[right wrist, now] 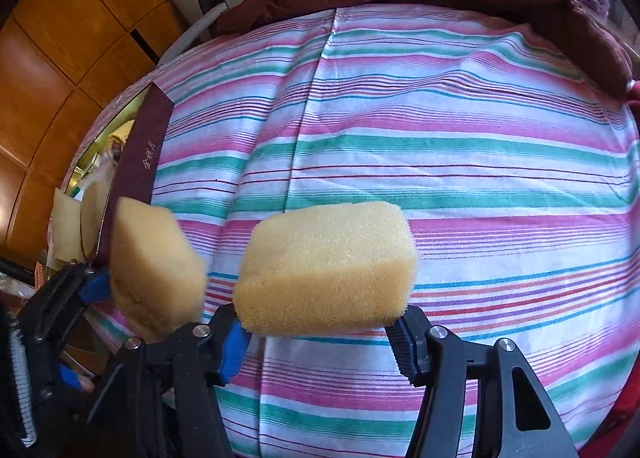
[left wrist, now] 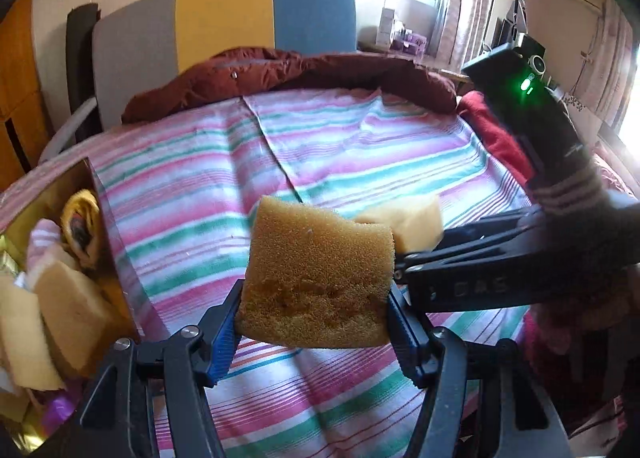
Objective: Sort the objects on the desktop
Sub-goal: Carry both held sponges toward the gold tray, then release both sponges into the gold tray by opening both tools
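Each gripper clamps one sponge above the striped cloth: left gripper [left wrist: 316, 322] the darker sponge [left wrist: 320, 278], right gripper [right wrist: 320, 332] the pale sponge [right wrist: 328, 270], probably bound for the box [left wrist: 108, 218] left of both.

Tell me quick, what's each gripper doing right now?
Left gripper: closed on the darker orange-brown foam sponge block.
Right gripper: closed on the pale yellow foam sponge block.
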{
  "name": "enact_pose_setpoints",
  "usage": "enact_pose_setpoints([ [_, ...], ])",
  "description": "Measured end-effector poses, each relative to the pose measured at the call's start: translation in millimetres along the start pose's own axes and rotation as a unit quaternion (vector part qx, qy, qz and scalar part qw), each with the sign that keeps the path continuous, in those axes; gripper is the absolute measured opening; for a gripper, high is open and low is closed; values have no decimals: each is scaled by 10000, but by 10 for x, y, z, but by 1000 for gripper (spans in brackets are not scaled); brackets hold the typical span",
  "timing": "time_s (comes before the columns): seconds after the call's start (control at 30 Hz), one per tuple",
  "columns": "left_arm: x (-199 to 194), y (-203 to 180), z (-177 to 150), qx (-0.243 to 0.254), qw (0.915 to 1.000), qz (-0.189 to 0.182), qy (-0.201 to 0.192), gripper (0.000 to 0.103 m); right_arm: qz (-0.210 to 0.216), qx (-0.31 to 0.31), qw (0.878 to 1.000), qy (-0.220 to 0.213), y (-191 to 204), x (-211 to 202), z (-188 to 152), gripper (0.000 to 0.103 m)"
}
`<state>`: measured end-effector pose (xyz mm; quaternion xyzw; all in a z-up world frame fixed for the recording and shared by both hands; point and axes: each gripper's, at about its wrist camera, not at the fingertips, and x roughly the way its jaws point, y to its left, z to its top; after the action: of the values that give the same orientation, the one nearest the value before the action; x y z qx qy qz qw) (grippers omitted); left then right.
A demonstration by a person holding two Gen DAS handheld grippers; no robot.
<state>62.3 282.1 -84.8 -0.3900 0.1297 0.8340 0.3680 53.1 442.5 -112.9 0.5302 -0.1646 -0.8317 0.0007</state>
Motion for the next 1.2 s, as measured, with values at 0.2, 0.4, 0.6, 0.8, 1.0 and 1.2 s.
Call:
enact_pose_setpoints([
  [0.2,-196,33,36,-3,9998,32,-193,66,40,69,9998,-187,35,-64,22,60],
  [0.4,-434,140,75,-5,9988,196,-442,66,104,118,9991,-397,82,-178,66,60],
  [0.6,-727,501,111,-464,9960,346,-681,66,292,-12,9975,-641,340,-247,266,60],
  [0.8,-1090,1135,95,-1147,9837,964,-996,67,817,-487,9922,-807,935,-219,566,60],
  [1.0,-1164,1910,-2,-1875,9639,1672,-879,68,1340,-1096,9818,-778,1673,-46,824,60],
  [1.2,-1106,2374,-34,-2181,9504,2095,-723,70,1569,-1486,9741,-663,2277,223,1036,62],
])
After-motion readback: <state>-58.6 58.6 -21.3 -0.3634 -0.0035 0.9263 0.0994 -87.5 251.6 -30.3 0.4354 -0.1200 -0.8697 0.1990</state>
